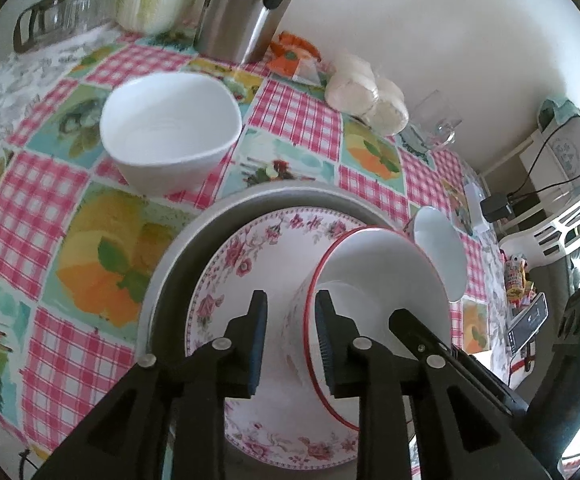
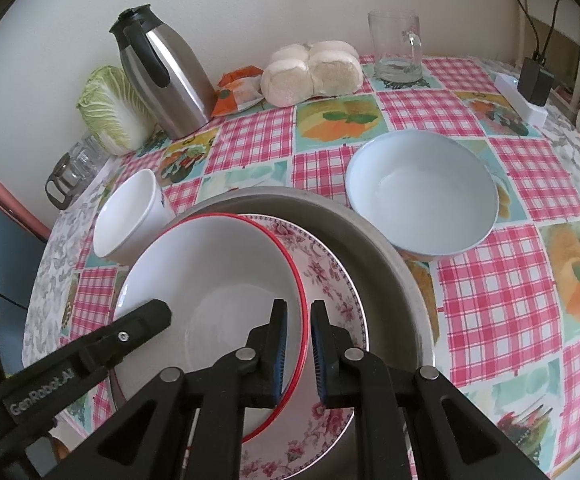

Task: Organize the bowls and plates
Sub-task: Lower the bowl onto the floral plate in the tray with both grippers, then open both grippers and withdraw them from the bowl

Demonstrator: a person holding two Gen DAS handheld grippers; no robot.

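Note:
A red-rimmed white bowl (image 1: pixel 370 276) (image 2: pixel 213 280) sits tilted on a pink floral plate (image 1: pixel 249 248) (image 2: pixel 330 280), which lies in a grey metal tray (image 1: pixel 177 256) (image 2: pixel 394 264). My left gripper (image 1: pixel 292 320) straddles the bowl's wall, one finger outside and one inside, with a gap showing. My right gripper (image 2: pixel 298 340) is shut on the bowl's right rim. A plain white bowl (image 1: pixel 169 128) (image 2: pixel 129 216) stands to the tray's left. A pale blue bowl (image 2: pixel 422 196) (image 1: pixel 442 256) stands to its right.
A checked fruit-pattern tablecloth (image 2: pixel 490 280) covers the round table. At the back stand a steel thermos jug (image 2: pixel 161 68), a cabbage (image 2: pixel 109 108), bread rolls (image 2: pixel 314 72), a glass mug (image 2: pixel 398 48) and glass cups (image 2: pixel 73 168). A charger (image 2: pixel 530 84) sits at the right edge.

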